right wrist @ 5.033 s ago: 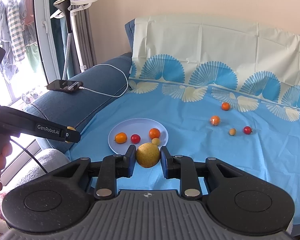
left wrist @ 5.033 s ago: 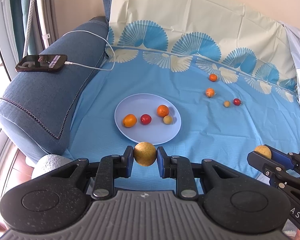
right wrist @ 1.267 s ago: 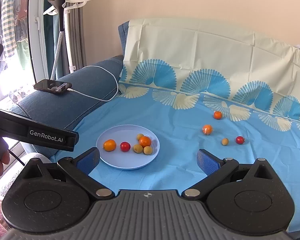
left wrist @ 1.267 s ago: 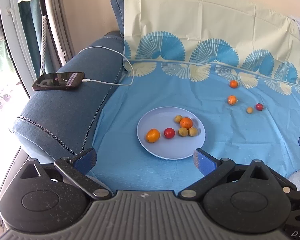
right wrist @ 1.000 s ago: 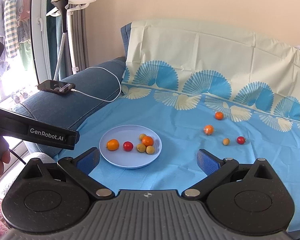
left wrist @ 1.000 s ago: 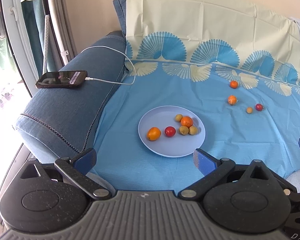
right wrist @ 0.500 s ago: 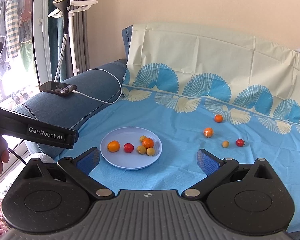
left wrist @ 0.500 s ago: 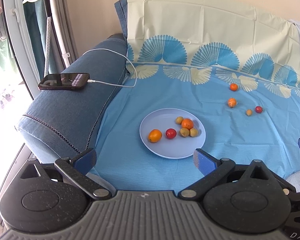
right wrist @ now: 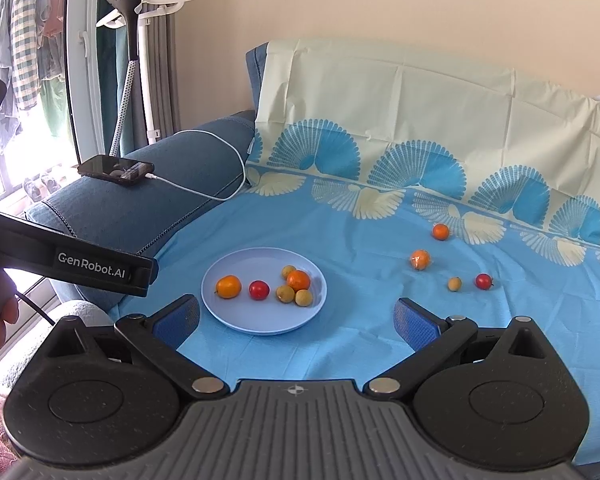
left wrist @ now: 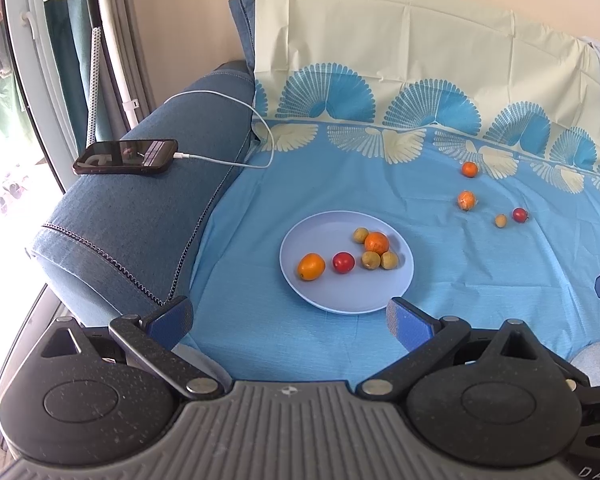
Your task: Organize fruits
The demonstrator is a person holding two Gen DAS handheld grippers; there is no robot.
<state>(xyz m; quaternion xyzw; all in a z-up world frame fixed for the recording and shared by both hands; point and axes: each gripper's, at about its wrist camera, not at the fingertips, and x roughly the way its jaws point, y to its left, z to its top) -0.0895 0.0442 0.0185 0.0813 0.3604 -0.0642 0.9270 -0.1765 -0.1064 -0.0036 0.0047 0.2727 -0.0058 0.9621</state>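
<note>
A light blue plate (left wrist: 396, 292) (right wrist: 228, 312) lies on the blue sofa cover and holds several small fruits: an orange kumquat (left wrist: 311, 266), a red cherry tomato (left wrist: 343, 262), an orange (left wrist: 376, 242) and three yellow-green fruits. Several more fruits lie loose on the cover to the right: two oranges (left wrist: 469, 169) (left wrist: 466, 200), a small yellow fruit (left wrist: 500, 221) and a red tomato (left wrist: 519, 215). My left gripper (left wrist: 288, 318) is open and empty, held back from the plate's near edge. My right gripper (right wrist: 296, 320) is open and empty, also short of the plate.
A phone (left wrist: 126, 157) on a white charging cable (left wrist: 236, 104) rests on the sofa's denim armrest (left wrist: 140, 220) at left. A garment steamer stand (right wrist: 136, 60) is behind it by the window. The left gripper's body (right wrist: 80, 266) crosses the right wrist view's left side.
Five seconds ago each gripper was shut on a yellow-green fruit; both fruits now lie on the plate and both grippers are open. Over the last second both grippers have drawn slightly back.
</note>
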